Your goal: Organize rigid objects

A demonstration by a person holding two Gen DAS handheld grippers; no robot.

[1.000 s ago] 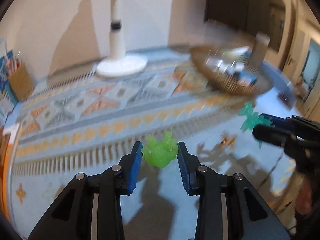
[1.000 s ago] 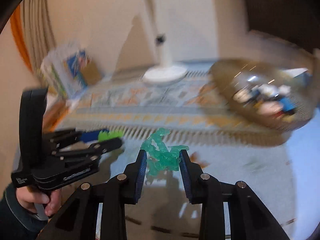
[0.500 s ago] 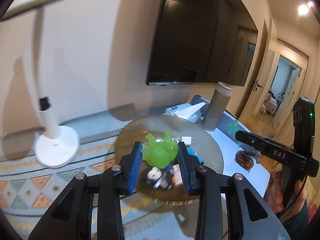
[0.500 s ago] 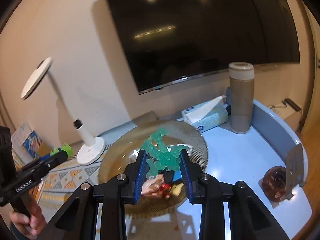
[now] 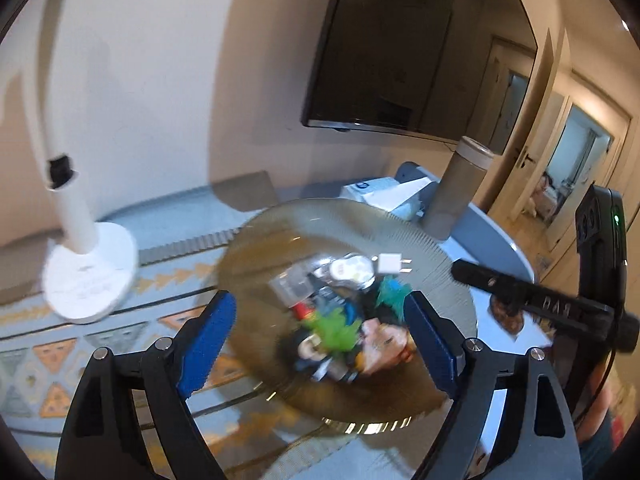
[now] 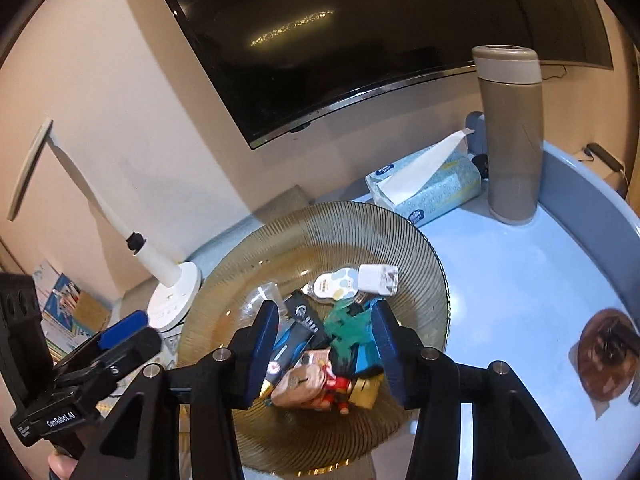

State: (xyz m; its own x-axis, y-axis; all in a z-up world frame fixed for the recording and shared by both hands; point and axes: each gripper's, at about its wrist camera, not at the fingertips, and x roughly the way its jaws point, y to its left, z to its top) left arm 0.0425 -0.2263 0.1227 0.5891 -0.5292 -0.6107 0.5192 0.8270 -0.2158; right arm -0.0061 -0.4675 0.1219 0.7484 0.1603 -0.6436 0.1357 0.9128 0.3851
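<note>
Both the left tongs (image 5: 318, 344) and the right tongs (image 6: 326, 350) hang spread apart and empty over the amber glass bowl (image 6: 400, 236) mid-worktop. The green figure (image 5: 336, 330) and teal figure (image 6: 346, 330) lie inside on the pile, so this sorting looks largely done.

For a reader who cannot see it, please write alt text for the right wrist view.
The right gripper hangs open over an amber glass dish full of small toys, a teal figure blurred between its fingers. Behind the dish stand a tissue pack, a beige bottle and a white lamp.
</note>
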